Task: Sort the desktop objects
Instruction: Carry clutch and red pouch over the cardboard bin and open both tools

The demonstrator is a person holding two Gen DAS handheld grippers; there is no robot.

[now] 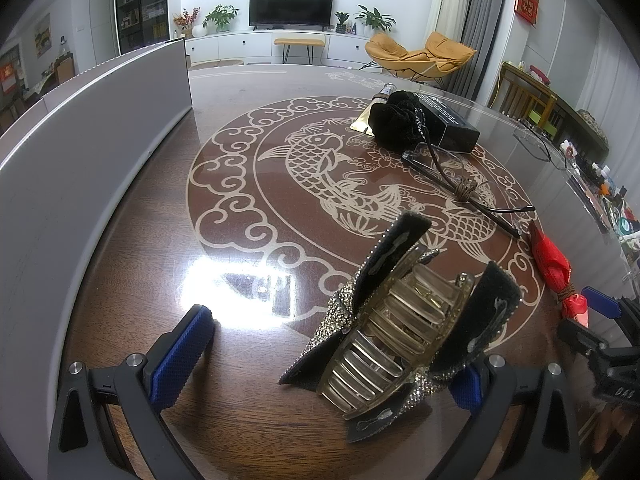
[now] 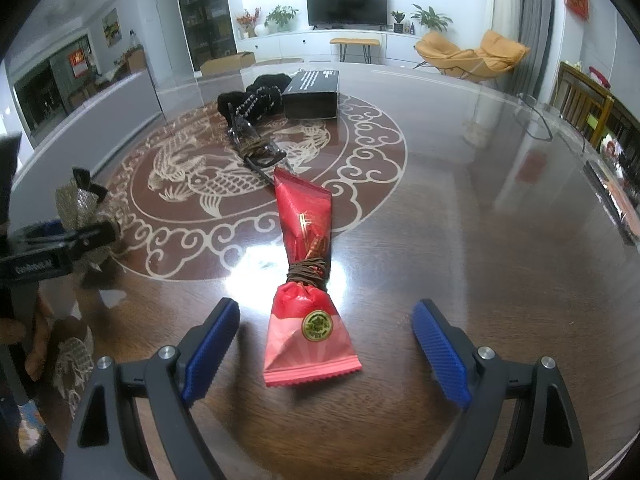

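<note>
A black and rhinestone bow hair claw (image 1: 396, 320) lies on the table between the fingers of my left gripper (image 1: 332, 356), closer to the right finger; the jaws are wide open. A red snack packet (image 2: 308, 280) tied with brown cord lies between the fingers of my right gripper (image 2: 326, 352), which is open and not touching it. The packet also shows in the left wrist view (image 1: 554, 268). Folded glasses (image 1: 460, 184) wound with cord, a black velvet pouch (image 1: 394, 120) and a black box (image 1: 452, 120) lie further back.
The round glass-topped table (image 1: 240, 208) has a fish pattern. A grey curved panel (image 1: 80, 152) stands along its left side. A clear organiser with small items (image 1: 600, 192) sits at the right edge. The left gripper shows at the left of the right wrist view (image 2: 60, 248).
</note>
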